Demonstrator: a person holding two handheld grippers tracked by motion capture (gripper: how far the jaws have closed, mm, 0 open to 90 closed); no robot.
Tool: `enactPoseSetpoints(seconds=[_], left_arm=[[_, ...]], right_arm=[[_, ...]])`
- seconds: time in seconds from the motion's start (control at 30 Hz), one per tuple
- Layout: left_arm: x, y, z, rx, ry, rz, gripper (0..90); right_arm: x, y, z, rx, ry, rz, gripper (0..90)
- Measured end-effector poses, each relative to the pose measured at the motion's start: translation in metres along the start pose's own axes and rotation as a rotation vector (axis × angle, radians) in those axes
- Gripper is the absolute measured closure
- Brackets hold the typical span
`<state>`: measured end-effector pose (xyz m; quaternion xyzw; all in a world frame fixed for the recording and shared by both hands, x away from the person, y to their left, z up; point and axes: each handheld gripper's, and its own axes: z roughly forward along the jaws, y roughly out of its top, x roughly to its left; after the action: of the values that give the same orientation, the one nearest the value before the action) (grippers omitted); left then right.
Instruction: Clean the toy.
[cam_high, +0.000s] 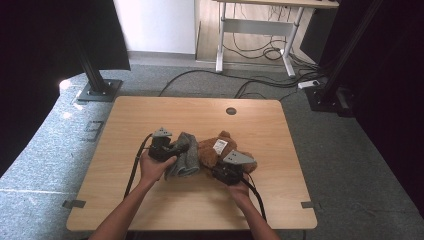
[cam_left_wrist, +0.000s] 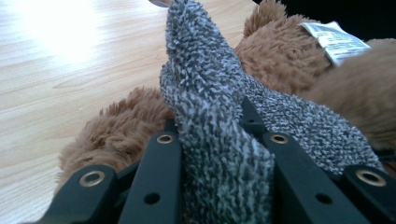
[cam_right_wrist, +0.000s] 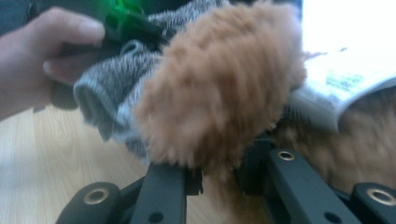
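Note:
A brown plush toy (cam_high: 216, 150) with a white label (cam_high: 220, 145) lies near the middle of the wooden table (cam_high: 150, 115). A grey knitted sock (cam_high: 186, 157) lies against its left side. My left gripper (cam_high: 175, 148) is shut on the grey sock (cam_left_wrist: 210, 121), which bulges up between the jaws, with brown fur (cam_left_wrist: 116, 135) behind it. My right gripper (cam_high: 227, 169) is shut on a furry limb of the plush toy (cam_right_wrist: 224, 88). In the right gripper view the sock's open cuff (cam_right_wrist: 100, 102) sits left of that limb, next to the other hand (cam_right_wrist: 32, 56).
A round cable hole (cam_high: 231, 111) sits near the table's far edge. Black stand bases (cam_high: 100, 90) rest on the carpet at both far corners, with cables (cam_high: 260, 85) on the floor and a white desk frame (cam_high: 255, 30) behind.

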<state>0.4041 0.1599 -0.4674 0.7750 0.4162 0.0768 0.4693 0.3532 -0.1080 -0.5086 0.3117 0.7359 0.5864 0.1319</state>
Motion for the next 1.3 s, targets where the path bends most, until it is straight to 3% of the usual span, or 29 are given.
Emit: enactPoseSetpoints(seconds=[0.17, 0.3, 0.47, 0.63, 0.77, 0.87, 1.03, 1.13, 1.3], left_arm=[[-0.001, -0.001, -0.001, -0.002, 0.009, 0.005, 76.0], [0.003, -0.002, -0.002, -0.009, 0.013, -0.011, 75.9], [0.003, -0.001, -0.001, -0.009, 0.012, -0.015, 75.9], [0.003, 0.0, 0.0, -0.006, 0.012, -0.019, 75.9], [0.004, 0.0, 0.0, -0.006, 0.006, -0.026, 75.9], [0.004, 0.0, 0.0, -0.007, 0.002, -0.032, 75.8], [0.005, -0.001, -0.001, -0.014, -0.013, -0.032, 75.7], [0.005, -0.001, -0.003, -0.024, -0.029, -0.03, 75.5], [0.003, 0.007, -0.011, -0.05, -0.07, -0.035, 75.6]], right_arm=[[0.007, 0.001, -0.011, 0.023, -0.007, -0.032, 63.8], [0.008, 0.007, -0.033, -0.008, -0.039, -0.042, 56.7], [-0.002, 0.02, -0.074, -0.083, -0.147, -0.046, 51.9], [-0.024, 0.028, -0.091, -0.043, -0.204, -0.022, 46.0], [-0.036, 0.027, -0.087, 0.011, -0.174, 0.038, 40.6], [-0.032, 0.022, -0.077, 0.05, -0.147, 0.061, 38.7], [-0.033, 0.014, -0.063, 0.099, -0.157, 0.081, 37.4], [-0.037, 0.009, -0.056, 0.122, -0.141, 0.107, 46.9], [-0.039, 0.008, -0.054, 0.11, -0.121, 0.118, 61.2]])
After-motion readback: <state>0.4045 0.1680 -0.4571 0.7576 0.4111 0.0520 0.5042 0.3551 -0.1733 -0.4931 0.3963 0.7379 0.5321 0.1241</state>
